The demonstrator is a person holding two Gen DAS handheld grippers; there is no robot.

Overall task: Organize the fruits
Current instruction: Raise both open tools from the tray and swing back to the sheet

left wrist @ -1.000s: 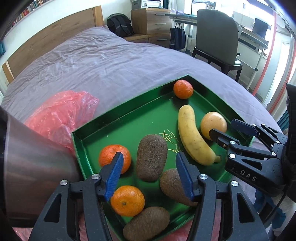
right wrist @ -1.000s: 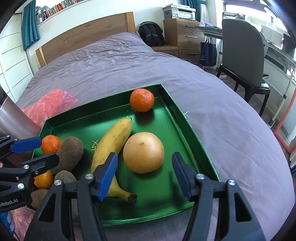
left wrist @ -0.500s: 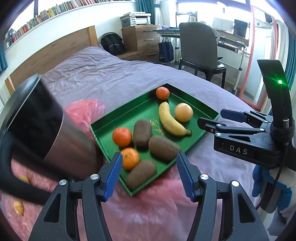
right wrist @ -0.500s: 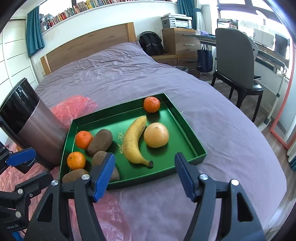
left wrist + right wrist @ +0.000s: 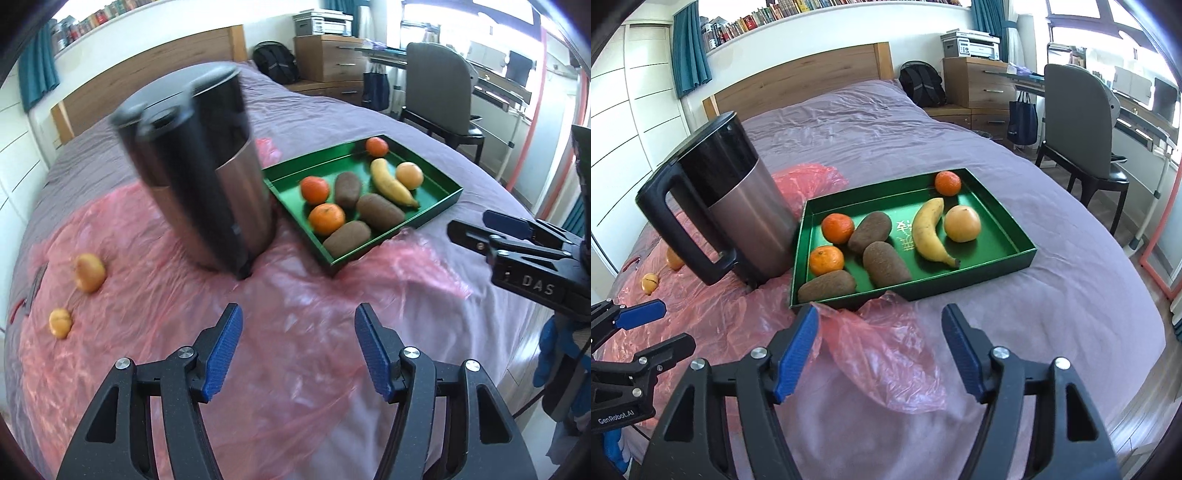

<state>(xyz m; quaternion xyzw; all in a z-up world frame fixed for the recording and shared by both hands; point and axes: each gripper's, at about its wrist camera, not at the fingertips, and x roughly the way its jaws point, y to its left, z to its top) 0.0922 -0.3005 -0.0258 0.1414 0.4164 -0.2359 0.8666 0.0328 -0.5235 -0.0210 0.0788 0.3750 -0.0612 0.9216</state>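
Observation:
A green tray [image 5: 997, 206] on the bed holds a banana [image 5: 928, 230], a pale round fruit [image 5: 962, 223], three tangerines [image 5: 837, 228] and three brown kiwis [image 5: 885, 263]. It also shows in the left wrist view [image 5: 439, 206]. Two small orange fruits [image 5: 89, 272] [image 5: 60, 322] lie on the pink plastic sheet [image 5: 147, 295] at the left. My left gripper [image 5: 297, 350] is open and empty, above the sheet, well short of the tray. My right gripper [image 5: 879, 350] is open and empty, in front of the tray.
A steel kettle [image 5: 738, 206] with a black handle stands tilted on the sheet, left of the tray. The bed is covered with a purple sheet [image 5: 1052, 314]. A chair [image 5: 1078, 122], a drawer unit and a backpack stand beyond the bed's right side.
Both grippers have pulled back from the tray, which now looks smaller and farther. The left view has swung left, and the kettle and two loose fruits have come into sight.

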